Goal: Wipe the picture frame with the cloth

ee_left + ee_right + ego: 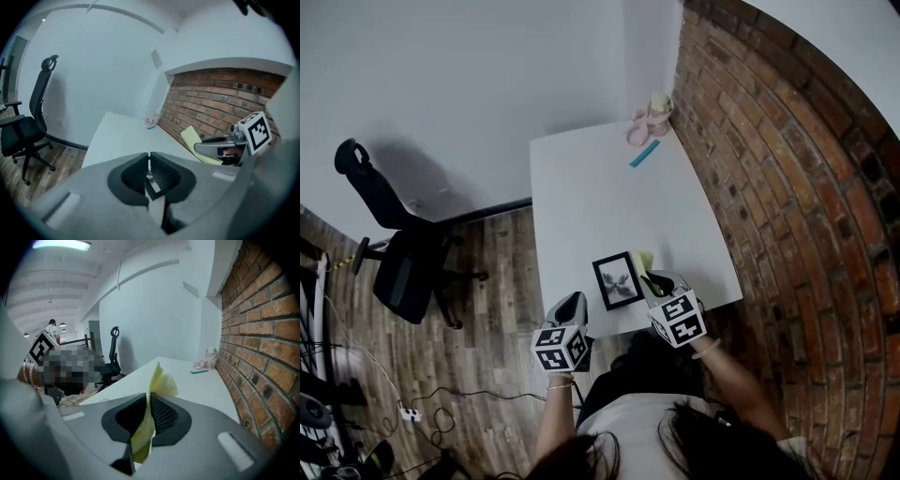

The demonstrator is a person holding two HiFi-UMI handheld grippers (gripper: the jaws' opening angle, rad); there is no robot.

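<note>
The white rectangular table [581,178] stands with one long edge along the red brick wall [787,159]. Its far short edge meets the plain white plaster wall [459,75]. A black skirting strip [487,210] runs along the base of the white wall. The floor [497,356] is brown wood plank. A black wheeled office chair [403,272] with a headrest stands on the floor to the left of the table, near the white wall. Thin black cables [478,398] and a white power strip [411,413] lie on the floor. A long ceiling light [61,244] is lit overhead.
</note>
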